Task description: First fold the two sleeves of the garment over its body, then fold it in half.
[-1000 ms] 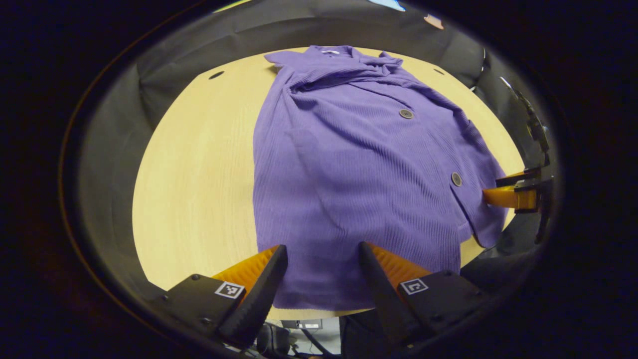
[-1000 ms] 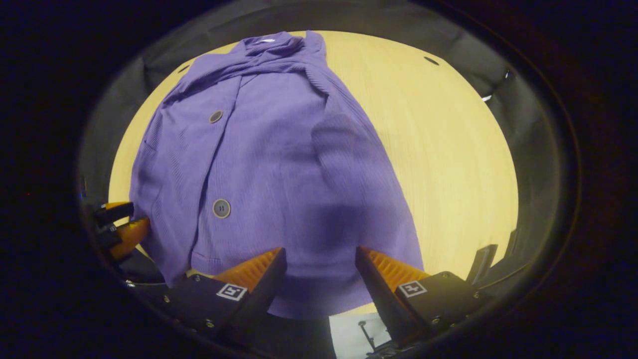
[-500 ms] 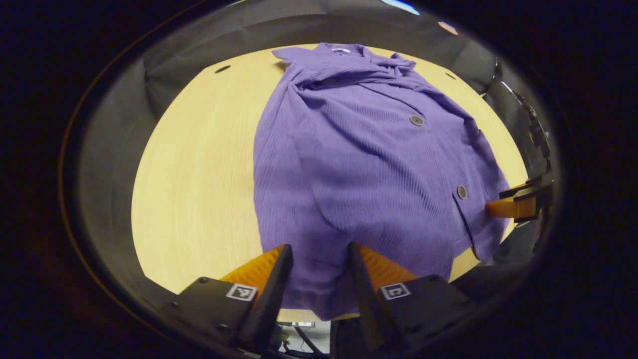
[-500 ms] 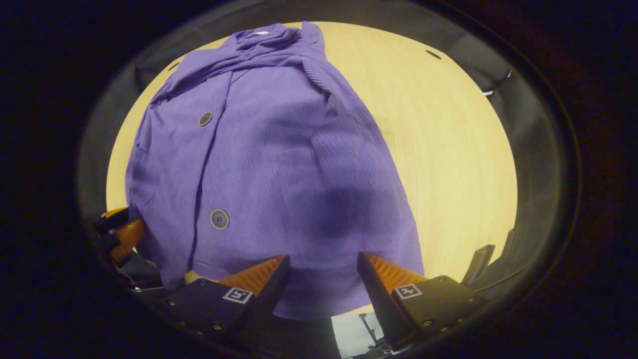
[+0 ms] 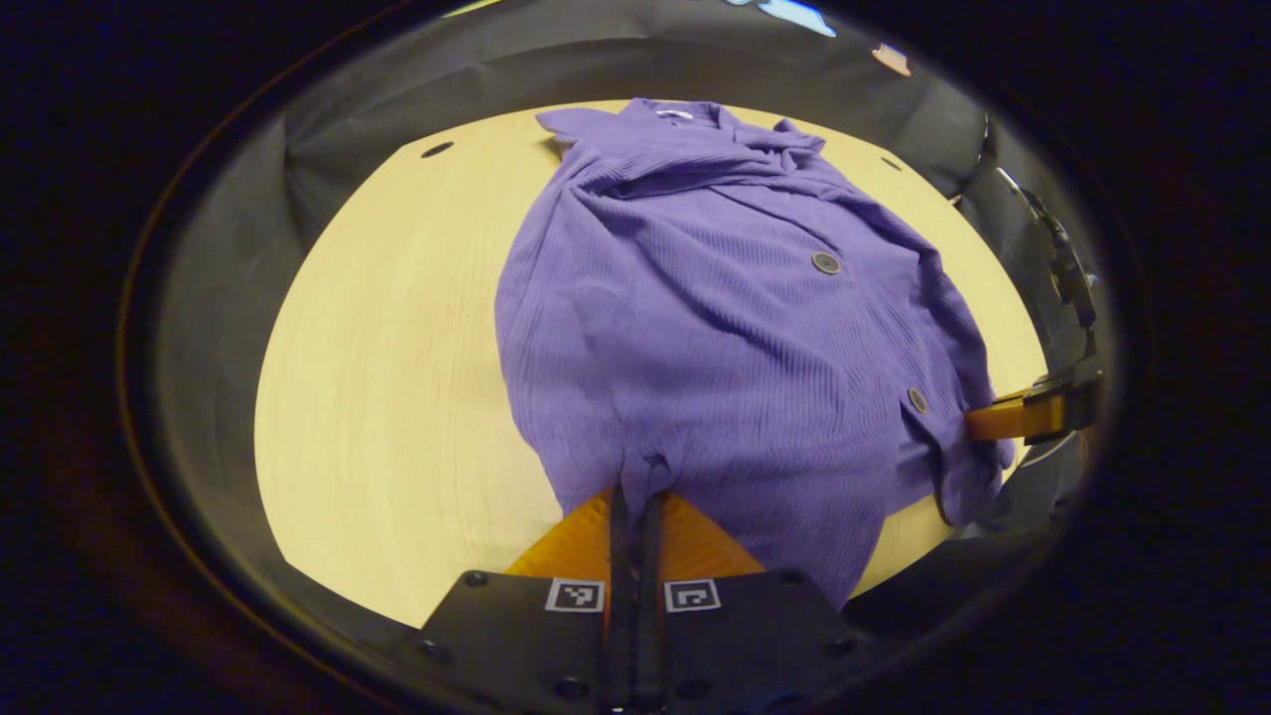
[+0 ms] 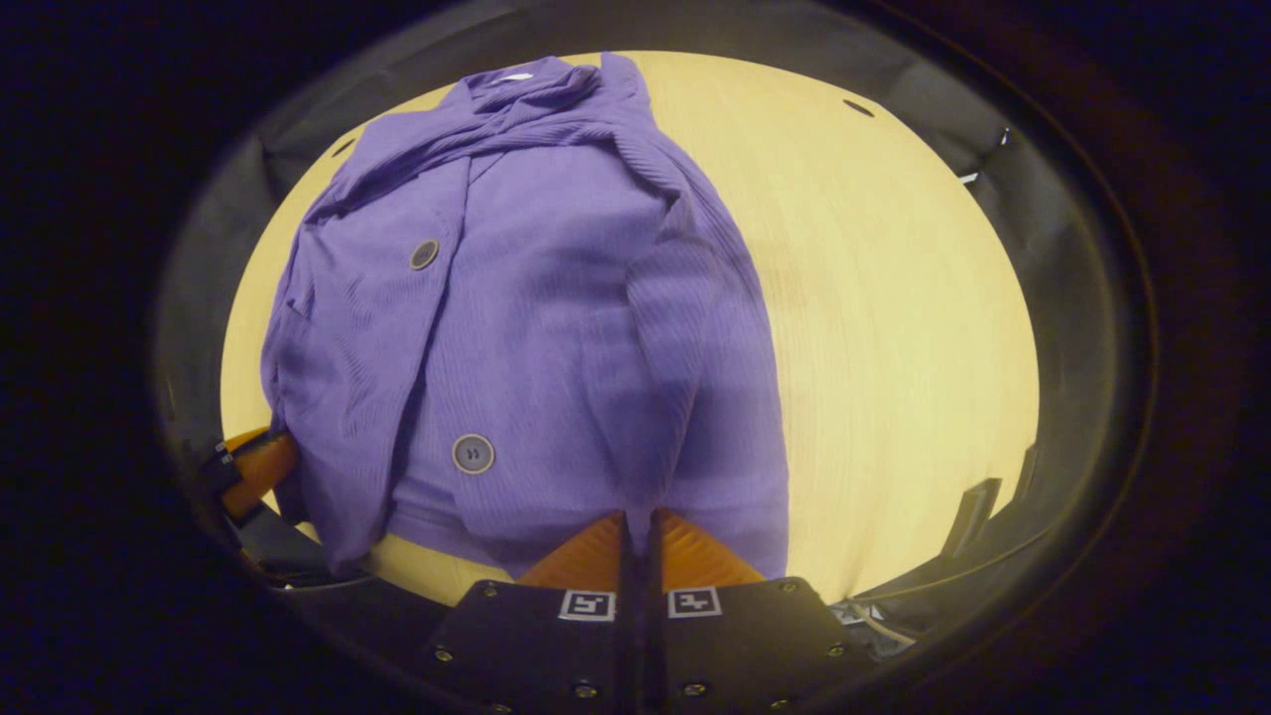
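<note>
A purple ribbed garment (image 5: 725,328) lies spread on a pale wooden table (image 5: 387,338), collar at the far end, hem toward the near edge, both sleeves already lying folded over its body. No container shows in either view.

In the left gripper view, the left gripper (image 5: 635,485) has its two orange fingers pressed together on a pinch of the near hem, which puckers up just above the tips. At the right edge of that view the other gripper shows as an orange finger tip at the garment's right near corner; its tip is partly hidden by cloth.

In the right gripper view, the right gripper (image 6: 636,516) is likewise closed on the near hem of the garment (image 6: 536,298), with the fabric bunched between the tips. The bare table (image 6: 894,298) lies to the right. At the left edge an orange finger of the other gripper sits against the hanging corner, cut off by the rim.

Two dark buttons (image 6: 474,453) show along the front placket
</note>
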### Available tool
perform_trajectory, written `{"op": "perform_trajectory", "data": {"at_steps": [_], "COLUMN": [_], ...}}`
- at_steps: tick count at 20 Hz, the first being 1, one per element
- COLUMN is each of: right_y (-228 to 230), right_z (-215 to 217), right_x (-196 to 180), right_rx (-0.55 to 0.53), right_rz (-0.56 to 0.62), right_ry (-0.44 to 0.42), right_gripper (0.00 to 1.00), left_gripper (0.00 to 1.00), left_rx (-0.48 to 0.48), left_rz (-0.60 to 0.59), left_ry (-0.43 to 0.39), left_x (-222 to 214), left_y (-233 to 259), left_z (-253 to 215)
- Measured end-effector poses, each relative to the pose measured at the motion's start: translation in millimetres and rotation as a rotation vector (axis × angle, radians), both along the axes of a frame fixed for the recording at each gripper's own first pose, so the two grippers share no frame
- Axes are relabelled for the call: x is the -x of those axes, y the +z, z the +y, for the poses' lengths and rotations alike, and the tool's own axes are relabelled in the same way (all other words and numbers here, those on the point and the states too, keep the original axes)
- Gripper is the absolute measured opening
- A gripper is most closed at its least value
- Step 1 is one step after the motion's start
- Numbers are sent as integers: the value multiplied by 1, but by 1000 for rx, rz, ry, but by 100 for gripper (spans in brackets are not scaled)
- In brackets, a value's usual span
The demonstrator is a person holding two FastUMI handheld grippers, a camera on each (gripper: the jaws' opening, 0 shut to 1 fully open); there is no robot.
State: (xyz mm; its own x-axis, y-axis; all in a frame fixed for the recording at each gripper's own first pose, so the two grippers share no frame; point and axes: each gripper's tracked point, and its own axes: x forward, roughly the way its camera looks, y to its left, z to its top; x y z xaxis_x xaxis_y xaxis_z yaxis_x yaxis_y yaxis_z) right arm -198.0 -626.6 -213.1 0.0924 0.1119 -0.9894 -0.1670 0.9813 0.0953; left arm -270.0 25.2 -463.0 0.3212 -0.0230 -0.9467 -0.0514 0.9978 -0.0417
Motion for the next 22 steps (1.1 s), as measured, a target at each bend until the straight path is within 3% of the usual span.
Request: {"op": "perform_trajectory", "data": {"at_steps": [4, 7, 10, 18, 22], "right_y": [10, 31, 55, 93, 104], "right_z": [6, 16, 32, 67, 74], "right_x": [-6, -28, -57, -152, -198], "right_rx": [-47, -85, -131, -226, -247], "right_rz": [-3, -62, -126, -248, -296], "right_ry": [-68, -72, -78, -101, -108], "right_gripper": [1, 1, 1, 1, 1], "left_gripper": [6, 8, 8, 7, 7], "left_rx": [-28, 3, 20, 17, 45], "left_rz": [-50, -87, -137, -256, -301], "left_ry": [-13, 46, 79, 71, 136], "left_x": [-17, -41, -72, -156, -201], "left_y": [13, 27, 42, 73, 80], "left_z": [1, 5, 8, 11, 19]}}
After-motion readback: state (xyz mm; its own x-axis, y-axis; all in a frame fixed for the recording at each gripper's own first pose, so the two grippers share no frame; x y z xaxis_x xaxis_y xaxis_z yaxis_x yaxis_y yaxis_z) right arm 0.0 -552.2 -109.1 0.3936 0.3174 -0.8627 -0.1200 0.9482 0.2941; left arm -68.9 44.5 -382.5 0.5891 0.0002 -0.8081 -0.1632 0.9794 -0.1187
